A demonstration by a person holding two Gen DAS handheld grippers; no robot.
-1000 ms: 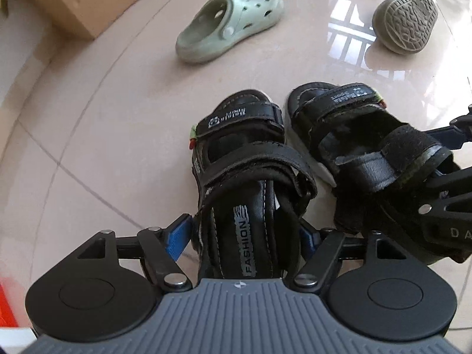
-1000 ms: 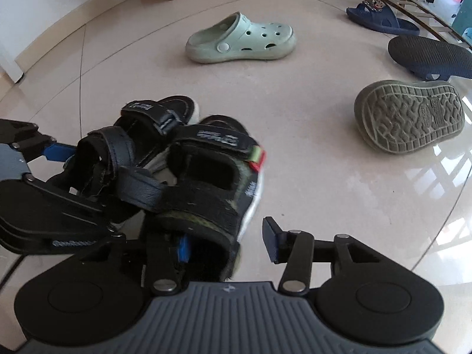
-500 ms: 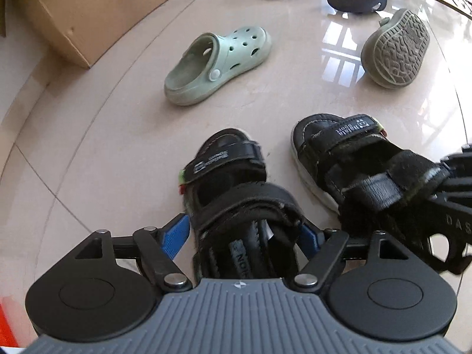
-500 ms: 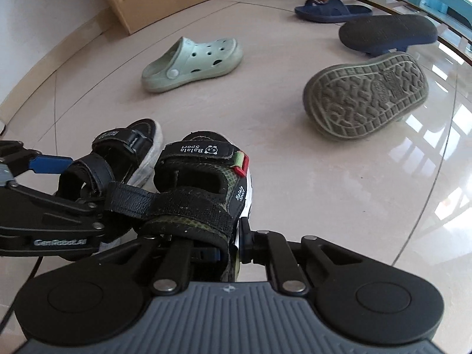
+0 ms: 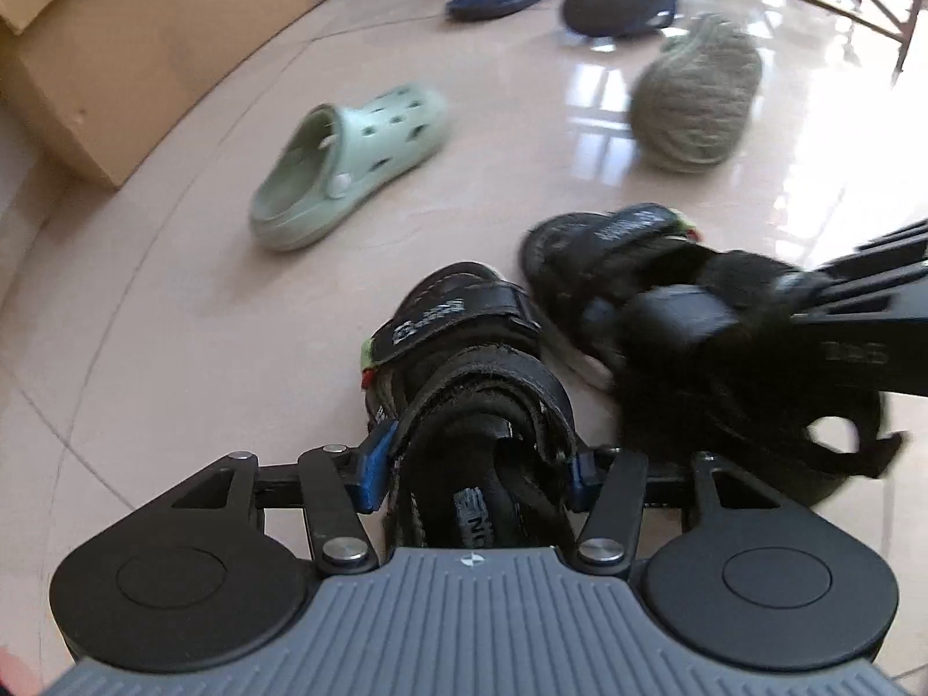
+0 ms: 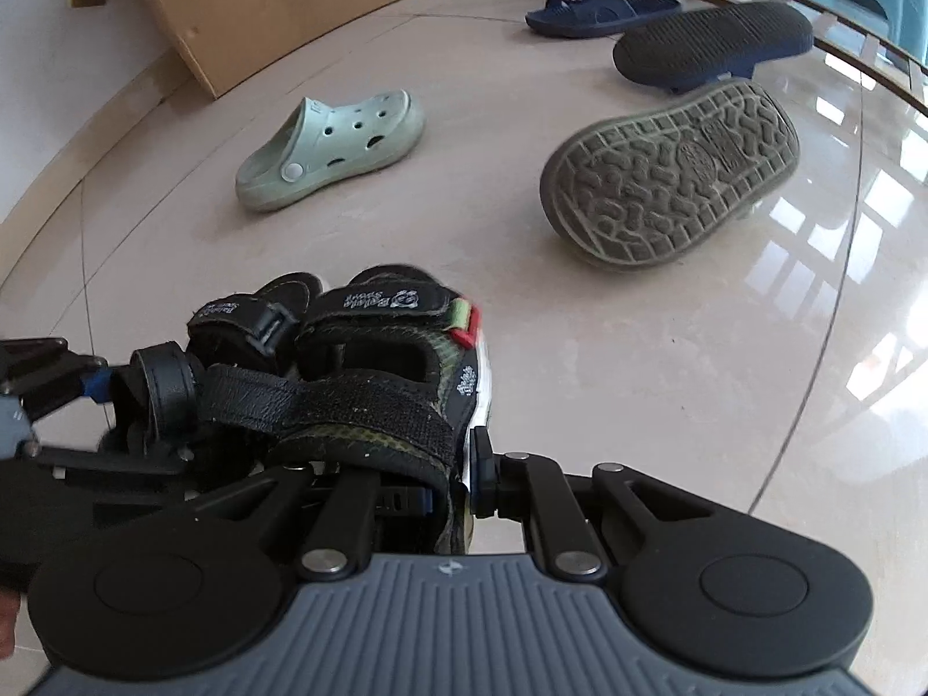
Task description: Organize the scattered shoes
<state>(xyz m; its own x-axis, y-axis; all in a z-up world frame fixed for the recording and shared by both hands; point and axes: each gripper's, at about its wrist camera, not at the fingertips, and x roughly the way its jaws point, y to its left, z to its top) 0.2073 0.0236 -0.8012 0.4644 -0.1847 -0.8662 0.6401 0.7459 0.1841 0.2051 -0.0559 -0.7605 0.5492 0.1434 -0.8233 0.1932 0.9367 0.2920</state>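
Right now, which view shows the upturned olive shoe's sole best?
The right wrist view: the olive shoe lies sole-up, sharp, its tread pattern clear. The left wrist view shows the same shoe farther off and motion-blurred, so its tread is unreadable.

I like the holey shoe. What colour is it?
Pale green. The clog lies on its sole on the floor, clearest in the right wrist view.

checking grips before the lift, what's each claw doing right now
Left claw: closing around the heel of one black sandal.
Right claw: shut on the side wall of the other black sandal.
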